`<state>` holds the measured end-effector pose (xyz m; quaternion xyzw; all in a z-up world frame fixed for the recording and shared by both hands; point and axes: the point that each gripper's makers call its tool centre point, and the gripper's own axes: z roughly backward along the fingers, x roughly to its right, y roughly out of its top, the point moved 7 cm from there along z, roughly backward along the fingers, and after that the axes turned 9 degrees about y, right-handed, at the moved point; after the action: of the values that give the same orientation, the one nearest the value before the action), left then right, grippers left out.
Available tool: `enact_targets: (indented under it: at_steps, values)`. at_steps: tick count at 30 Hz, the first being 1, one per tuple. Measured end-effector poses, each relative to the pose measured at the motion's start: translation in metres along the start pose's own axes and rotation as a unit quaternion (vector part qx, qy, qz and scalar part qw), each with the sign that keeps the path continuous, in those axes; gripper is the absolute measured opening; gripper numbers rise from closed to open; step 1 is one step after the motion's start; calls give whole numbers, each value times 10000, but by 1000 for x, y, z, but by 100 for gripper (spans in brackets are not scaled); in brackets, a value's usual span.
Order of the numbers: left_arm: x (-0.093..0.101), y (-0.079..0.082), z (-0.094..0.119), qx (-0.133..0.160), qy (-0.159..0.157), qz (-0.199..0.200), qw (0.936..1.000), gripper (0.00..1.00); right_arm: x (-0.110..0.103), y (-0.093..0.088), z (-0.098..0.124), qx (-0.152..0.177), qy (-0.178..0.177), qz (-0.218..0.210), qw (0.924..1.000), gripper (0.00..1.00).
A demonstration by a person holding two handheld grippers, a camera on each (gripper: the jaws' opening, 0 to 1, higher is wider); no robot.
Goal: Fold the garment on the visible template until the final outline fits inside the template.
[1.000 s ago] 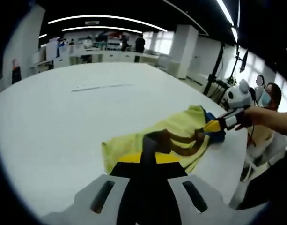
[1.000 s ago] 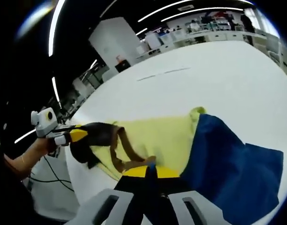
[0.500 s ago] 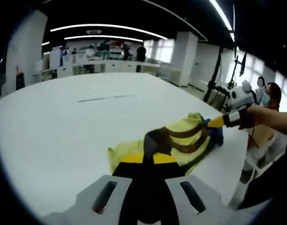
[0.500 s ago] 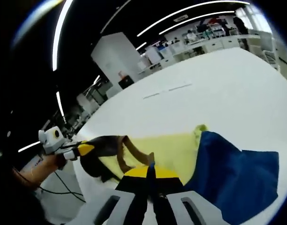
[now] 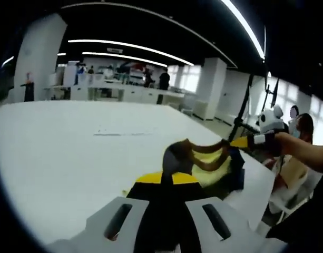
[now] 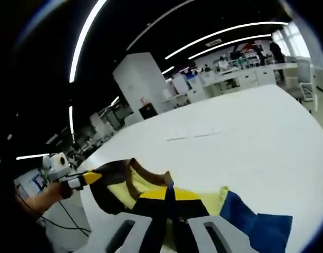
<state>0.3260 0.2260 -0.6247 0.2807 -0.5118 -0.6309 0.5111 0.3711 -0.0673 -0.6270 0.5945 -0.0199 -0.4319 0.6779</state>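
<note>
A: Item one, yellow and navy cloth garment (image 5: 216, 164) with dark brown trim; location?

B: Lower centre of both views, over the broad white table (image 5: 61, 153); blue part at lower right in the right gripper view.

A: Claws?

B: Left gripper (image 5: 168, 176) clamped on the dark trim; right gripper (image 6: 170, 194) pinching the yellow edge; jaws together.

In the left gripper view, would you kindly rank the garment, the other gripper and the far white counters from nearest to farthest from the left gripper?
1. The garment, clamped in the left gripper, just ahead.
2. The right gripper, to the right, holding the garment's other end.
3. The white counters, far behind, beyond the white table.
</note>
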Motion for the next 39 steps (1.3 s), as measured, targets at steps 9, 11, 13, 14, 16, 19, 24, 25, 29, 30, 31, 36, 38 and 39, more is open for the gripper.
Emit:
enact_targets:
  at_steps: [9, 11, 13, 14, 16, 19, 24, 25, 29, 30, 31, 36, 38, 39]
  values:
    - [0, 40, -10, 552, 72, -34, 9984, 0, 4, 48, -9, 331, -200, 524, 9979, 0]
    - [-1, 48, -16, 634, 137, -111, 9978, 0, 6, 56, -14, 373, -280, 659, 9967, 0]
    - [-3, 53, -24, 664, 151, -115, 9976, 0, 9, 62, -21, 410, -402, 760, 9955, 0]
    - [-4, 56, -27, 676, 162, -119, 9975, 0, 10, 65, -24, 420, -442, 822, 9947, 0]
    - [-7, 62, -36, 746, 228, -240, 9967, 0, 12, 72, -31, 438, -516, 935, 9933, 0]
    - [-14, 67, -49, 735, 316, -325, 9963, 0, 20, 82, -41, 391, -650, 1143, 9905, 0]
    - [-29, 71, -70, 767, 427, -334, 9956, 0, 35, 96, -59, 457, -810, 1333, 9867, 0]
    - [-31, 71, -74, 767, 454, -321, 9955, 0, 39, 98, -64, 465, -859, 1351, 9860, 0]
    - [-44, 65, -95, 648, 622, -228, 9957, 0, 55, 98, -85, 428, -965, 1418, 9843, 0]
    - [-47, 63, -99, 639, 714, -245, 9951, 0, 59, 97, -89, 435, -986, 1417, 9840, 0]
    - [-50, 60, -105, 545, 876, -292, 9942, 0, 62, 96, -94, 433, -1010, 1411, 9839, 0]
    - [-60, 51, -135, 498, 986, -345, 9933, 0, 89, 90, -119, 292, -1345, 1587, 9777, 0]
    - [-68, 43, -146, 360, 1117, -383, 9924, 0, 98, 86, -129, 217, -1399, 1621, 9766, 0]
    - [-70, 39, -151, 290, 1157, -424, 9920, 0, 102, 84, -134, 175, -1417, 1629, 9763, 0]
